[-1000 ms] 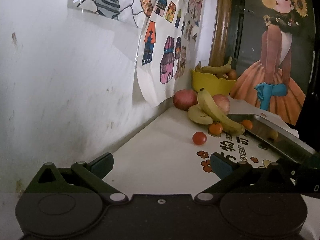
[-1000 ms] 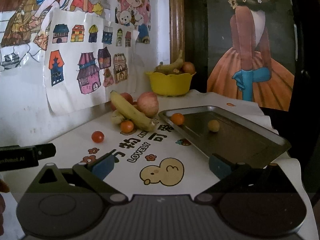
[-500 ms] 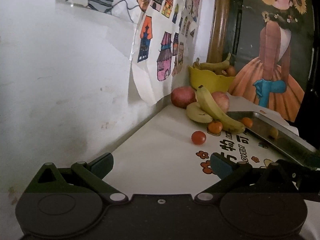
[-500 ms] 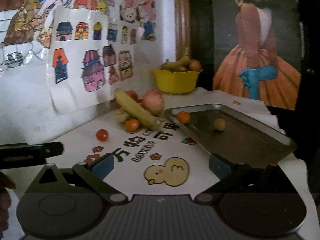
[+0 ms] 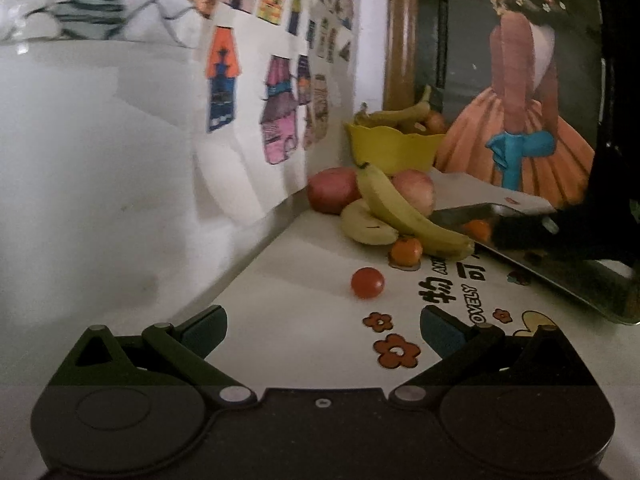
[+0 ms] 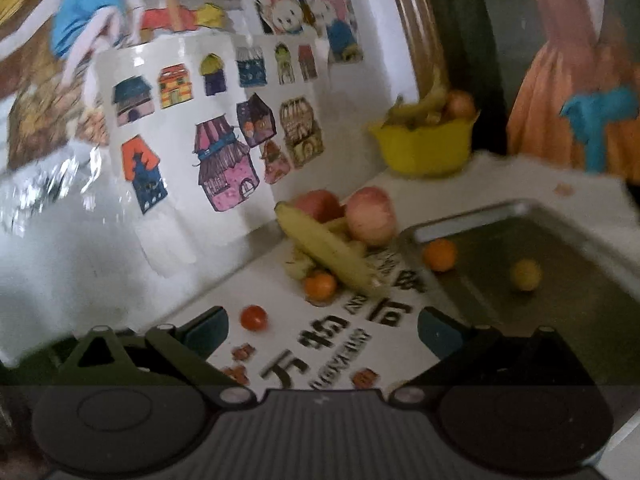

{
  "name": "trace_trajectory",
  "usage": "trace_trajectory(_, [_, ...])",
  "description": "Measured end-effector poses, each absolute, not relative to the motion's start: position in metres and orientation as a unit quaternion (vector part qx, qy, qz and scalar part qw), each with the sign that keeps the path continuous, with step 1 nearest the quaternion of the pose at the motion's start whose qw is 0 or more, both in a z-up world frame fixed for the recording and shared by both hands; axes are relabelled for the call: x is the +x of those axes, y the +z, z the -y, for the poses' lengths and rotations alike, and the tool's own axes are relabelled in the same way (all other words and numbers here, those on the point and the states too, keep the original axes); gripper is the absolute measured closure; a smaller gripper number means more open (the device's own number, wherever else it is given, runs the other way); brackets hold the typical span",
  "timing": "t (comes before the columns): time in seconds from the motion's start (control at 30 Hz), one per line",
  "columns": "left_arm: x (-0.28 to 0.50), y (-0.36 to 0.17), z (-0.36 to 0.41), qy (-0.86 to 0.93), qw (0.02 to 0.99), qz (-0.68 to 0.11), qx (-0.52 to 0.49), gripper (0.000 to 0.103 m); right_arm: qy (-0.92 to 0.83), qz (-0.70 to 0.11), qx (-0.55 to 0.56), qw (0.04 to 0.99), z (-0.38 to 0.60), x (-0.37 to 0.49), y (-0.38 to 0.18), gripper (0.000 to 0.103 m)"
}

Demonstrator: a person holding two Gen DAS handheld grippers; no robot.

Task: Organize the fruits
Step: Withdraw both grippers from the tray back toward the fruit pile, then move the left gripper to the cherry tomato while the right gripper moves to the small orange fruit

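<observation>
While both my grippers hover over the tablecloth (image 5: 304,296), my left gripper (image 5: 322,326) stands with fingers apart and empty, and so does my right gripper (image 6: 322,330). Taking the metal tray (image 6: 580,240) as landmark: a tangerine (image 6: 440,255) and a yellow fruit (image 6: 525,275) lie inside it; bananas (image 6: 328,254), two apples (image 6: 370,220), another tangerine (image 6: 319,286) and a cherry tomato (image 6: 253,317) lie left of it.

Yellow bowl (image 5: 390,148), red tomato (image 5: 367,283), yellow banana (image 5: 404,212).
</observation>
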State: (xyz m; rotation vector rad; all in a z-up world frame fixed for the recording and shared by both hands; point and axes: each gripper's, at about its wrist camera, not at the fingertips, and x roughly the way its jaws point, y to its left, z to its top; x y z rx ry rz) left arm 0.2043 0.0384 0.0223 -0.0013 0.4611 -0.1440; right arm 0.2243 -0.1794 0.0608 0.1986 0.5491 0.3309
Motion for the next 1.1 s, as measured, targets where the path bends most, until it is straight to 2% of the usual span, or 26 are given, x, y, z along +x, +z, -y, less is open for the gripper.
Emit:
trace_trajectory(0.17, [0.222,0.021,-0.03,-0.081,0.968,-0.238,0.011,0.001,0.19,-0.3,0.154,0.922,0.179,0.264,0.056,0.003])
trace_trajectory(0.4, [0.245,0.023,-0.021,-0.104,0.963,-0.249,0.019,0.001,0.185,-0.331,0.174,0.909,0.162,0.305,0.049,0.019])
trace_trajectory(0.53, [0.26,0.023,-0.022,-0.109,0.959,-0.262,0.003,0.003,0.18,-0.342,0.178,0.905,0.155,0.322,0.043,0.022])
trace_trajectory(0.83, [0.277,0.017,-0.022,-0.13,0.949,-0.285,-0.029,0.018,0.195,-0.328,0.175,0.907,0.153,0.326,0.035,0.023])
trace_trajectory(0.97, [0.28,0.015,-0.018,-0.141,0.946,-0.291,-0.031,0.026,0.193,-0.334,0.172,0.906,0.152,0.329,0.03,0.03])
trace_trajectory(1.1, [0.282,0.014,-0.017,-0.143,0.944,-0.296,-0.035,0.036,0.193,-0.333,0.174,0.906,0.154,0.332,0.027,0.032])
